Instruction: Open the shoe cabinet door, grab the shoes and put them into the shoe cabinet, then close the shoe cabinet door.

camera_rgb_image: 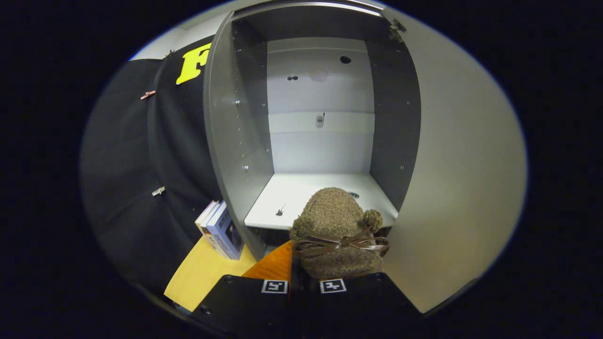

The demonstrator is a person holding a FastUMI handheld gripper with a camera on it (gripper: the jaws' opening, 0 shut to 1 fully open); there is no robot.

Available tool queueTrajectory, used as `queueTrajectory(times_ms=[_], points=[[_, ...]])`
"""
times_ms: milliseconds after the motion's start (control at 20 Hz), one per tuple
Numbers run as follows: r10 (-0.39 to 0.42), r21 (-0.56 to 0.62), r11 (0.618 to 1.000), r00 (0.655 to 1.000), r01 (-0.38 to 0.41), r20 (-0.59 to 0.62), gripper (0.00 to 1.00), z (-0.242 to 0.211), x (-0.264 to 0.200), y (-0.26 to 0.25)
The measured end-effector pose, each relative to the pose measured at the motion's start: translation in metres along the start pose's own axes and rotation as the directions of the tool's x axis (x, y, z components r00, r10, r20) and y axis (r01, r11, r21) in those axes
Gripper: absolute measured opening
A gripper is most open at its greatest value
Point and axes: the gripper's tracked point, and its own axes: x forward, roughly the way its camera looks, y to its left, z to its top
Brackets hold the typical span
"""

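A fuzzy brown shoe (335, 230) with a dark bow sits clamped in the gripper (304, 282), just short of the open cabinet (320, 132) and its pale bottom shelf (301, 197). Books (221, 230) lean beside the cabinet's left wall.

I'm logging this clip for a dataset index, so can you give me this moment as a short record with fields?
cabinet door: open, swung to the left
cabinet shelf: pale, bare where visible
shoe: brown fuzzy one with a bow and pompom, held at the shelf's front edge
gripper: fingers closed on the shoe's heel end
beside cabinet: books leaning by the door, on a yellow surface
task stage: shoe going in, door not yet closed
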Motion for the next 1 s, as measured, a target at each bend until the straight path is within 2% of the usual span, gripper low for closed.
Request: queueTrajectory(times_ms=[350,650,850,1000], points=[[-0.055,-0.026,0.998,0.998,0.054,-0.029,0.1,0.038,0.077,-0.018],[-0.133,-0.087,0.989,0.983,0.123,-0.122,0.1,0.03,0.162,-0.029],[-0.139,-0.026,0.99,0.976,0.136,-0.169,0.1,0.027,0.206,-0.025],[-0.148,-0.041,0.989,0.975,0.143,-0.165,0.1,0.035,0.231,-0.02]])
